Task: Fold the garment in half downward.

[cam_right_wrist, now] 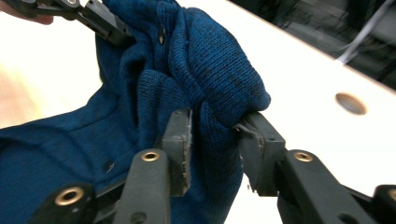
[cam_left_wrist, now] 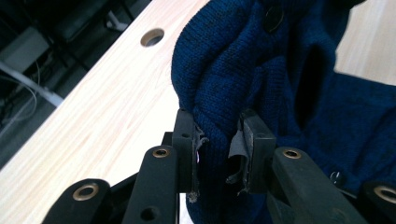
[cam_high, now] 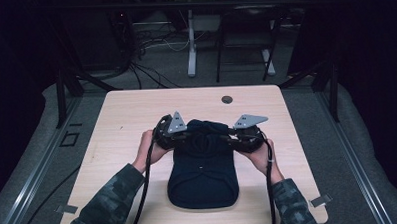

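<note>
Where it lies: as the high view shows, the dark blue knitted garment (cam_high: 203,179) rests on the pale wooden desk (cam_high: 121,114), its near part flat, its far part bunched between the two grippers.
Left gripper (cam_left_wrist: 218,147): jaws clenched on a thick fold of the knit (the pads look frayed at their edges), just beside a dark button (cam_left_wrist: 273,17).
Right gripper (cam_right_wrist: 214,140): jaws grasping another bunched fold of the same garment, lifted a little above the desk.
Hands: left hand (cam_high: 149,148) and right hand (cam_high: 260,157) hold the grippers, facing each other across the garment.
Sleeves: camouflage pattern (cam_high: 107,202).
Desk hole: round cable opening (cam_high: 227,99) near the far edge.
</note>
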Available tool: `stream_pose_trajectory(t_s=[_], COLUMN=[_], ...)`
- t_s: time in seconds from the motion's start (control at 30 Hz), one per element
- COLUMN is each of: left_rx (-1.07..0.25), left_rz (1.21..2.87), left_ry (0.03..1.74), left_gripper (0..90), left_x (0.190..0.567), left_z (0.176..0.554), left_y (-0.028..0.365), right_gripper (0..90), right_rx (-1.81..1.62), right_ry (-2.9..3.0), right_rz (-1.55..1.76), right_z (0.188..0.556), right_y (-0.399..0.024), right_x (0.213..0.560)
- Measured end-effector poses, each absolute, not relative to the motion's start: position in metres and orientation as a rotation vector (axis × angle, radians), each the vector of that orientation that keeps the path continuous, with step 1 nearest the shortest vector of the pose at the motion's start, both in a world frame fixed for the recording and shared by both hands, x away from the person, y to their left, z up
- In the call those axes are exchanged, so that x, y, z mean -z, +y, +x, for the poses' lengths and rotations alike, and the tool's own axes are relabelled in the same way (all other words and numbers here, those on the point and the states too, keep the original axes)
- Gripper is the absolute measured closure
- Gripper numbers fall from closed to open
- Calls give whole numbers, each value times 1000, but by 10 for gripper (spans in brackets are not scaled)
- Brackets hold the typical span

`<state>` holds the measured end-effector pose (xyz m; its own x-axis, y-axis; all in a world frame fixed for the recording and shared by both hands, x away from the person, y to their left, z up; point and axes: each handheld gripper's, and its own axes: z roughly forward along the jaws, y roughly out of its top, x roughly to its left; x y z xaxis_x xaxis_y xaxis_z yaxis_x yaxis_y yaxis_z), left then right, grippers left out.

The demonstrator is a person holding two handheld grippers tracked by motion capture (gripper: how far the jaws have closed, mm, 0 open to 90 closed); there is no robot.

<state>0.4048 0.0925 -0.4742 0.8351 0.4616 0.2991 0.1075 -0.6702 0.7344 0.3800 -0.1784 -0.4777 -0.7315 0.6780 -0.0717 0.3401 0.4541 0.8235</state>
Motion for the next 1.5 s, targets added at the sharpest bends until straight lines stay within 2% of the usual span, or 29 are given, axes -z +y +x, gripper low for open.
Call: stream_pose_trajectory(t_s=[0.1, 0.27, 0.37, 0.4, 0.47, 0.53, 0.67, 0.8, 0.87, 1.0, 1.17, 1.23, 1.27, 1.37, 1.43, 1.5], left_rx=[-633, -669, -681, -685, -683, -668, -635, -577, -550, -515, -444, -460, -471, -506, -552, -602], left_rz=[2248, 2244, 2239, 2237, 2245, 2249, 2237, 2220, 2215, 2220, 2218, 2232, 2238, 2226, 2216, 2213], left_ry=[375, 313, 301, 294, 302, 309, 337, 401, 431, 485, 542, 528, 515, 489, 460, 434], left_gripper=[722, 722, 722, 722, 721, 719, 709, 654, 602, 437, 341, 355, 458, 630, 696, 722], left_x=[473, 473, 471, 471, 471, 471, 475, 481, 482, 482, 482, 479, 477, 472, 469, 468], left_z=[400, 395, 392, 392, 392, 392, 393, 397, 398, 404, 415, 417, 417, 416, 415, 413], left_y=[90, 86, 86, 86, 86, 87, 92, 97, 101, 104, 104, 102, 101, 96, 93, 91], right_gripper=[536, 291, 270, 291, 456, 580, 704, 737, 740, 741, 741, 741, 741, 741, 740, 735], right_rx=[-1220, -1273, -1262, -1251, -1220, -1156, -1129, -1099, -1087, -1062, -1046, -1036, -1021, -1002, -1000, -1029], right_ry=[2334, 2325, 2351, 2368, 2370, 2347, 2322, 2315, 2318, 2307, 2307, 2300, 2294, 2265, 2254, 2243], right_rz=[909, 988, 1003, 1002, 1007, 994, 927, 856, 824, 770, 731, 711, 696, 693, 698, 712], right_z=[382, 390, 395, 397, 398, 396, 388, 385, 383, 380, 385, 385, 385, 387, 389, 389], right_y=[-187, -191, -188, -186, -182, -178, -173, -166, -164, -159, -154, -151, -150, -150, -152, -154], right_x=[480, 483, 484, 484, 485, 485, 483, 481, 480, 477, 472, 469, 466, 462, 458, 457])
